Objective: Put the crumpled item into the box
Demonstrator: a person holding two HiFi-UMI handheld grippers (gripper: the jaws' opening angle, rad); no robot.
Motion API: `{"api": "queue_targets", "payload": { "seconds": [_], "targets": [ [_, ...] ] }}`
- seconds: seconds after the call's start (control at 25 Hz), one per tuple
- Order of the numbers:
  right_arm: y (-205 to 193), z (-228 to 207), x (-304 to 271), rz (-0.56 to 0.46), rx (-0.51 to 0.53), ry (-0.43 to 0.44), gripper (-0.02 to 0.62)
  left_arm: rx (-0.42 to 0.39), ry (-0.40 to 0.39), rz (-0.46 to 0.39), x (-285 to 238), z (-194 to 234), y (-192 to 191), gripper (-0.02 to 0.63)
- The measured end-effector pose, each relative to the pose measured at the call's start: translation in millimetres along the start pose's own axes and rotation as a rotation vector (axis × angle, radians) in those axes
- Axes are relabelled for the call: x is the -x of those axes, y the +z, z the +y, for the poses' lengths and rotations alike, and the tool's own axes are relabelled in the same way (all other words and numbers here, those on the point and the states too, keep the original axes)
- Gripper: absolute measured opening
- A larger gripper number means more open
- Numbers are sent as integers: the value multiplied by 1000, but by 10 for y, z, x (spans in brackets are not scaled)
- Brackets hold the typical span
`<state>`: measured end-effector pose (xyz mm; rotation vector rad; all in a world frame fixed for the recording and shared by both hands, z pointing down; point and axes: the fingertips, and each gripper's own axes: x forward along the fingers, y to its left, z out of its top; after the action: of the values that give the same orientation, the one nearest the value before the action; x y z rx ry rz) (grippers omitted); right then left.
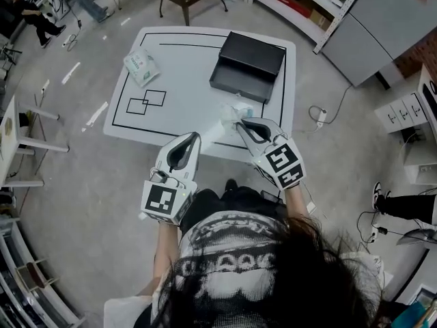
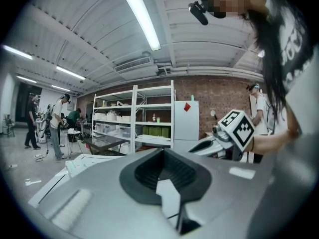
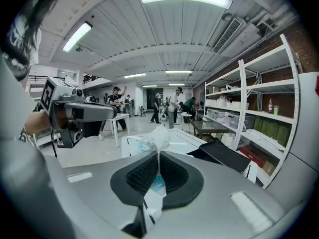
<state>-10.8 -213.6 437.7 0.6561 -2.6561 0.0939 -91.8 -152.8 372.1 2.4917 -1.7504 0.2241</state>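
A crumpled clear plastic wrapper (image 1: 233,113) hangs over the white table's (image 1: 184,98) near right part, pinched at the tip of my right gripper (image 1: 239,122). In the right gripper view the wrapper (image 3: 157,136) sticks up from the shut jaws of that gripper (image 3: 158,154). The black box (image 1: 247,65) stands open-topped on the table just beyond it, and shows as a dark slab (image 3: 225,156) to the right. My left gripper (image 1: 196,136) hovers at the table's front edge, left of the wrapper, jaws shut with nothing in them (image 2: 163,151).
A pale green tissue packet (image 1: 141,67) lies at the table's far left. Two outlined squares (image 1: 145,102) are drawn on the tabletop. Metal shelves (image 1: 307,2) stand behind the table, a cable and plug (image 1: 321,117) lie on the floor at right. People stand far off.
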Motion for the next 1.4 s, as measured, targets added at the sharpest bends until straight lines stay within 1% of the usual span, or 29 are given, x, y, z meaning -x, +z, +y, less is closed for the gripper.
{"api": "queue_targets", "payload": {
  "seconds": [0.2, 0.4, 0.6, 0.8, 1.0, 1.08, 1.4],
  "targets": [
    [-21, -31, -41, 3, 1, 12, 17, 17, 13, 29, -24, 7, -15, 0],
    [-47, -35, -46, 14, 6, 21, 17, 20, 25, 33, -7, -7, -4, 0],
    [-78, -37, -74, 24, 11, 32, 17, -8, 33, 27, -11, 16, -32, 0],
    [-121, -69, -113, 30, 4, 30, 17, -2, 22, 38, -63, 27, -82, 0],
    [-117, -223, -161, 37, -8, -1, 17, -3, -11, 53, -169, 40, -86, 0],
    [-114, -305, -221, 39, -16, -21, 17, 11, -25, 72, -221, 82, -103, 0],
    [-126, -661, -559, 73, -46, -109, 17, -1, -83, 71, -499, 431, -78, 0]
  ]
}}
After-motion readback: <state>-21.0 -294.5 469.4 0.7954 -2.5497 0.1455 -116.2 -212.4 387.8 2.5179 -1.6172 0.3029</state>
